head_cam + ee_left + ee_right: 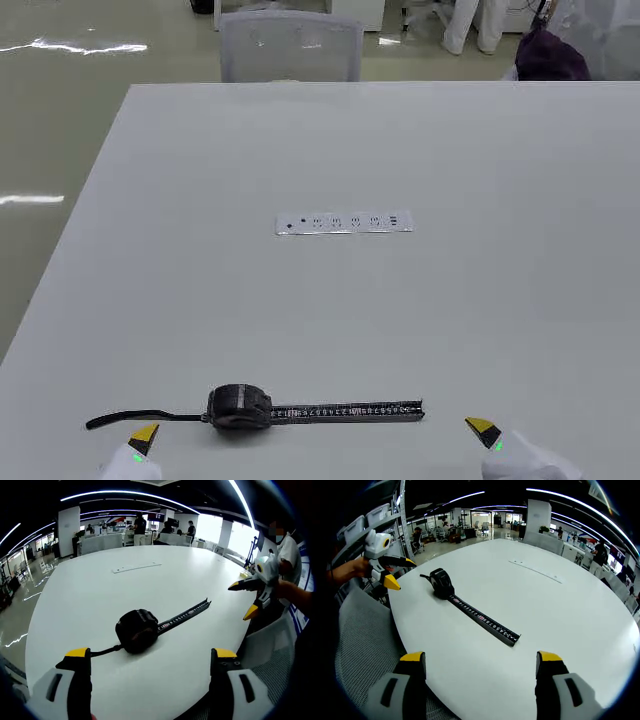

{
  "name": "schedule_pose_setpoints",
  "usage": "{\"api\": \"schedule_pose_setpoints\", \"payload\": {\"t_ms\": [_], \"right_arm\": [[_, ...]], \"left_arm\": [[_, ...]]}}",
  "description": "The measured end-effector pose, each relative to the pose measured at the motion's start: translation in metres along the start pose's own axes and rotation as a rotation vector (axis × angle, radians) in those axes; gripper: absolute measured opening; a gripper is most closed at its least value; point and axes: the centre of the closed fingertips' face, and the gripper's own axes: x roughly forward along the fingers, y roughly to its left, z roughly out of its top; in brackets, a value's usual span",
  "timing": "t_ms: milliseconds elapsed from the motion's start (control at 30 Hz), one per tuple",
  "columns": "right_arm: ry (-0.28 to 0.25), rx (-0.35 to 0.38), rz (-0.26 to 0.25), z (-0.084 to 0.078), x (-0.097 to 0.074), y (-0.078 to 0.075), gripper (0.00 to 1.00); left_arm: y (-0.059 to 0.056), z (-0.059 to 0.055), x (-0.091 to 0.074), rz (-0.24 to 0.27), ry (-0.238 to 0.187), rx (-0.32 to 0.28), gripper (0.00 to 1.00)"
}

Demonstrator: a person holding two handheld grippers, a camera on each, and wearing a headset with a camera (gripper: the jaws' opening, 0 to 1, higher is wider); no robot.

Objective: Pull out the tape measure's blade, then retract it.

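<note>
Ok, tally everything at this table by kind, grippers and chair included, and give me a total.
Tape measure: 1
Socket strip: 1
Chair: 1
Grippers: 2, the left gripper and the right gripper, both open
Total: 5

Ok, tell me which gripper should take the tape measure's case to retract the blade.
Left, most likely. The open left gripper has the case lying close ahead of its jaws. The open right gripper faces the blade at its free tip, with the case at the far end.
</note>
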Motion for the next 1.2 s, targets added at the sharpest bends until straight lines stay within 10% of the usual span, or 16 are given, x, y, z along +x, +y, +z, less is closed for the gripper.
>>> {"api": "schedule_pose_setpoints", "payload": {"t_ms": [1200], "right_arm": [[-0.059,-0.026,0.045,0.000,0.011,0.002,0.87]], "left_arm": [[0.004,0.006,0.023,0.128,-0.074,-0.190,0.99]]}}
